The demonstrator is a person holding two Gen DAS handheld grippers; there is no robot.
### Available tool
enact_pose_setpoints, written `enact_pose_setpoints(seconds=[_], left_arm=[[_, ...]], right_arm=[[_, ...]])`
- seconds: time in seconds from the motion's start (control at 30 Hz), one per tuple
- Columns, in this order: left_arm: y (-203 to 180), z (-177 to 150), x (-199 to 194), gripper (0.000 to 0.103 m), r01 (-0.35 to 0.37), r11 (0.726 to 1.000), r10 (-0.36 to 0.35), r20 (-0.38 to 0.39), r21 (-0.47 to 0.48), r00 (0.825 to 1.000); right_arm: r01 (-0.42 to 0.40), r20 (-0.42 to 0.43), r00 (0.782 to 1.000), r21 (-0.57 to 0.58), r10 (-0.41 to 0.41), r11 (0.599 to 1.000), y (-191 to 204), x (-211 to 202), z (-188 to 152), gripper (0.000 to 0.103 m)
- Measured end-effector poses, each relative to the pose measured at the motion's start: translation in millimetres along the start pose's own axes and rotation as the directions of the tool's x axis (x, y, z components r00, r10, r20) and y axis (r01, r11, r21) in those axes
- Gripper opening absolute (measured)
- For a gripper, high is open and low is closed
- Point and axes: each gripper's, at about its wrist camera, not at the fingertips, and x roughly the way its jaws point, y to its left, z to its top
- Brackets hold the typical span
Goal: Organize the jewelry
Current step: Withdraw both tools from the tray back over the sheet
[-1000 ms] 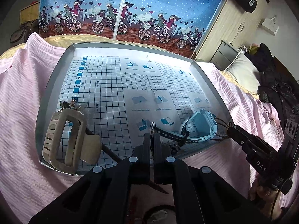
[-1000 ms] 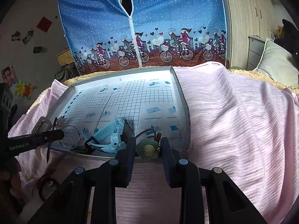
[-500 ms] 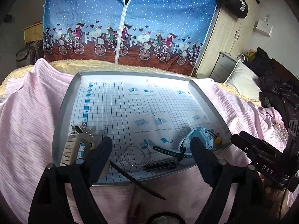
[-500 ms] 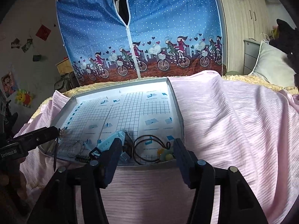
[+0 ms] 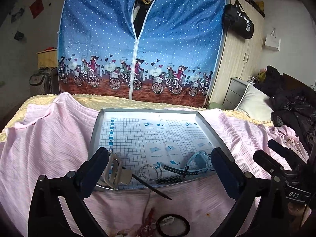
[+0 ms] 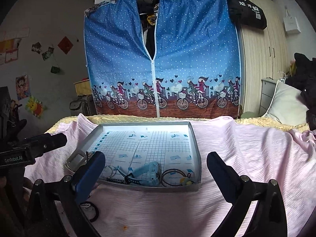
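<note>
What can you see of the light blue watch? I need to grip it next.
The light blue watch looks like plastic, with a chunky case and a dark perforated strap. It lies on its side near the front edge of the metal tray, between a wire ring and a black hair tie. No gripper touches it.

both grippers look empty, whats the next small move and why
Probably lower the left gripper toward the black hair tie on the pink sheet just in front of the tray. Both sets of jaws are open and empty, and that tie lies outside the tray, nearest the left side.
</note>
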Motion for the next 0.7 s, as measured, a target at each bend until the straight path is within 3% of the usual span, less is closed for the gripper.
enact_pose_setpoints(seconds=[0.13, 0.33, 0.7], left_arm=[[2.1, -0.7, -29.3, 0.101, -0.022, 0.999, 0.024, 0.047, -0.033, 0.999], [-7.6, -8.9, -67.5, 0.101, -0.110, 0.994, 0.107, 0.099, 0.025, 0.989], [-22.4, -42.8, -128.8, 0.101, -0.152, 0.988, 0.145, 0.153, 0.037, 0.978]], right_arm=[[-0.007, 0.049, 0.999, -0.018, 0.008, 1.000, 6.8, -21.4, 5.3, 0.103], [-0.019, 0.097, 0.995, 0.003, 0.018, 1.000, 12.5, -50.0, 3.2, 0.103], [0.005, 0.128, 0.992, -0.003, -0.005, 1.000, 28.4, -98.4, -17.6, 0.103]])
